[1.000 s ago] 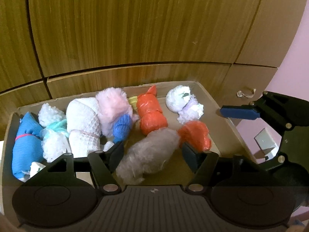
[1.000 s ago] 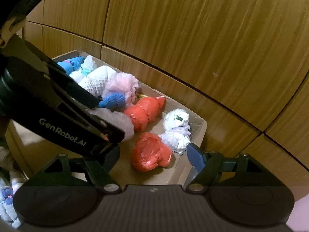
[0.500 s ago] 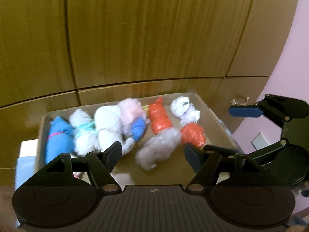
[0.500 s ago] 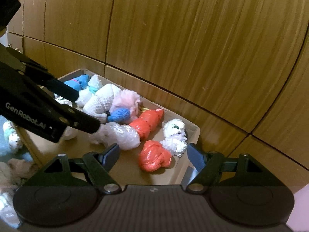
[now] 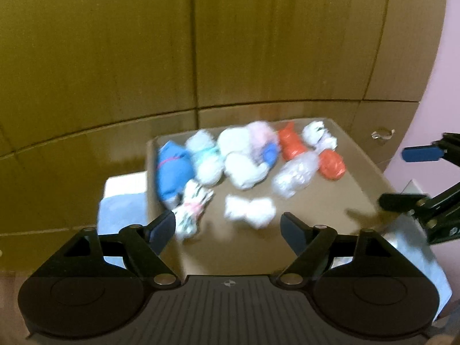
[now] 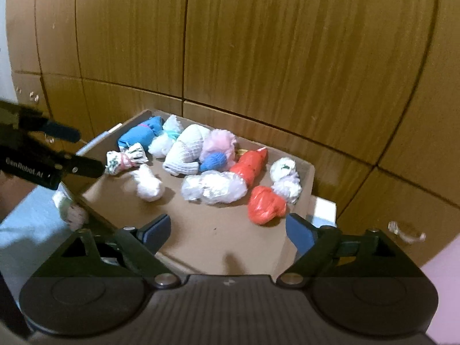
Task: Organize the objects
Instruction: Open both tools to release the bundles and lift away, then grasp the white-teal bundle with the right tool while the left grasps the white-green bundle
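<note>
Two grippers, and you hold nothing in either. Your left gripper (image 5: 228, 228) hangs above the near part of the cardboard box (image 6: 218, 238), its jaws opening with only air between them; your right gripper (image 6: 228, 230) hangs over the near right edge of the same box, jaws likewise opening and bare.

Just beyond the left fingertips lie a small white bundle (image 6: 148, 184) and a patterned white roll tied in pink (image 6: 125, 159), both loose on the box floor. Behind them, along the far wall, the rest sit packed close: a blue bundle (image 6: 139, 135), a white knitted bundle (image 6: 184, 151), a fluffy pink one (image 6: 220, 142) with a small blue ball (image 6: 213, 161) against it, a long orange bag (image 6: 250, 165), and a white-and-lilac piece (image 6: 284, 178) at the far right. A clear plastic bundle (image 6: 214, 190) and a second orange bag (image 6: 266, 205) lie in front of that row.

As I judge it, most things are already in the box. What looks left: another fluffy piece (image 6: 73, 210) outside the box's left wall, on the pale blue cloth (image 6: 26, 227), and perhaps tidying the loose front pieces into the row.
</note>
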`<state>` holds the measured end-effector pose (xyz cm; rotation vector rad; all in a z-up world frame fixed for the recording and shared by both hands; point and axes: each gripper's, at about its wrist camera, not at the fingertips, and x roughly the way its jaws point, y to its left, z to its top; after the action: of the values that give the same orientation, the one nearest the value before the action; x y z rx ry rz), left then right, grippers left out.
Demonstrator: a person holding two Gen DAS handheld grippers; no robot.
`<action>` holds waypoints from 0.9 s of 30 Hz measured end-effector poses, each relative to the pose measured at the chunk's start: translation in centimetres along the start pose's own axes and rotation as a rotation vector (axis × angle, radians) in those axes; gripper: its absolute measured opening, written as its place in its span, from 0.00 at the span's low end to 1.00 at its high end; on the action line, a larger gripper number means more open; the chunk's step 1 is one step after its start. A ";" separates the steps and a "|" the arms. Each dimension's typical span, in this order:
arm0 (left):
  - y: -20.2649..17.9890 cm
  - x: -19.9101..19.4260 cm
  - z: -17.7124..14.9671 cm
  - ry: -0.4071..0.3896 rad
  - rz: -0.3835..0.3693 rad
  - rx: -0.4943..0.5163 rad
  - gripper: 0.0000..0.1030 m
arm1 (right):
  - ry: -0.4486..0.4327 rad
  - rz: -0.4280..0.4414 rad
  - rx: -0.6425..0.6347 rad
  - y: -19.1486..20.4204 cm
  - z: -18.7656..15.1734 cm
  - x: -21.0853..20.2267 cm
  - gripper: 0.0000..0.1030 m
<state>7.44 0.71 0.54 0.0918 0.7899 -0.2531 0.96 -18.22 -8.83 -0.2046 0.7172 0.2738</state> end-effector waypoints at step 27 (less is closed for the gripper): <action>3.0 1.2 -9.3 -0.041 -0.017 -0.104 0.83 | -0.089 0.025 0.374 1.3 -9.4 1.7 0.28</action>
<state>2.62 5.02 -6.93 -0.0181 0.7619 -0.2290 -4.05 -19.31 -16.97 0.1714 0.6700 0.1670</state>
